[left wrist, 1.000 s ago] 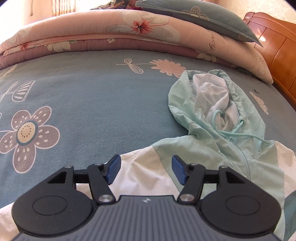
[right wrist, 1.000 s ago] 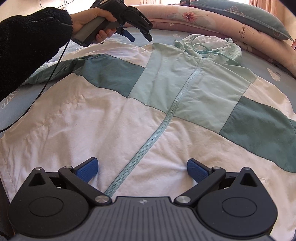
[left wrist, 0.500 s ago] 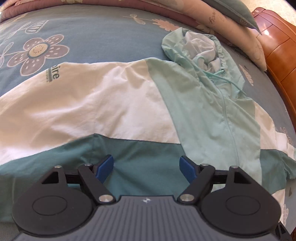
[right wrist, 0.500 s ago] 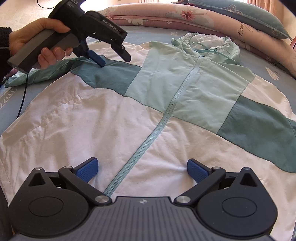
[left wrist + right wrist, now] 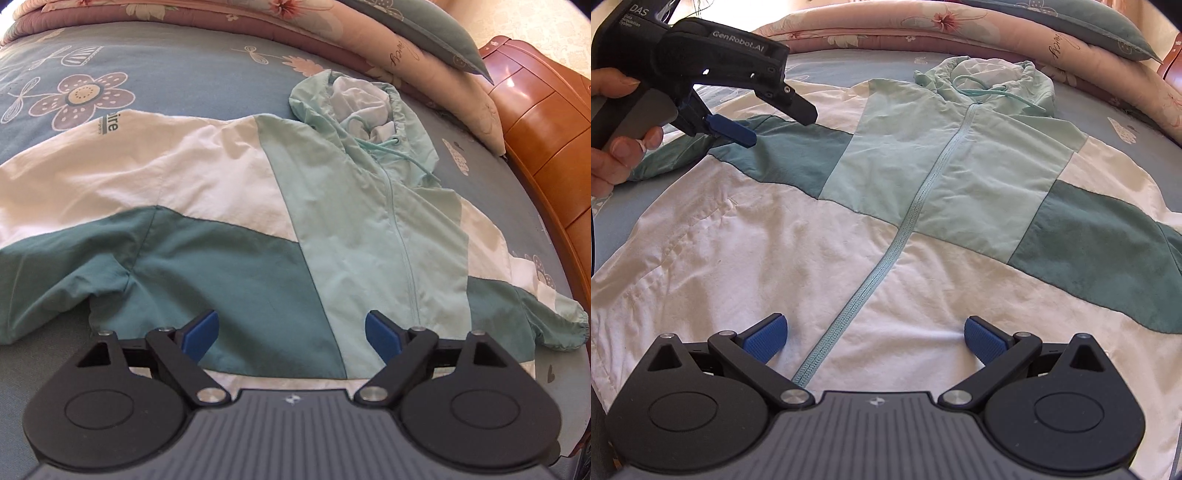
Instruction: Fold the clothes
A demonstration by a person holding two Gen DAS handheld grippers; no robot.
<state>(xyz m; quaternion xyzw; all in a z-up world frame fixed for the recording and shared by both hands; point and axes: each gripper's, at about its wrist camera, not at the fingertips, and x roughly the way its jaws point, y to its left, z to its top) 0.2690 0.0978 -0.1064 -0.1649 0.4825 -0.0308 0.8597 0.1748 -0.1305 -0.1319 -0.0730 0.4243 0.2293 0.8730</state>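
Left hand-held gripper [image 5: 291, 334] moved over jacket [image 5: 369, 229].

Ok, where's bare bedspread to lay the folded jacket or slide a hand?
Bare bedspread runs between the jacket and the stacked quilts, left of the hood. A narrower strip runs between the far sleeve and the wooden frame. The middle is covered by the jacket, under the opening left gripper and right gripper.

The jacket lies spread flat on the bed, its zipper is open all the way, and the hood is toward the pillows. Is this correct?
Not quite. The zipper is closed, not open: the right wrist view shows it running shut from the hood down the front of the jacket. The rest holds: the jacket lies spread flat on the bed, hood toward the pillows.
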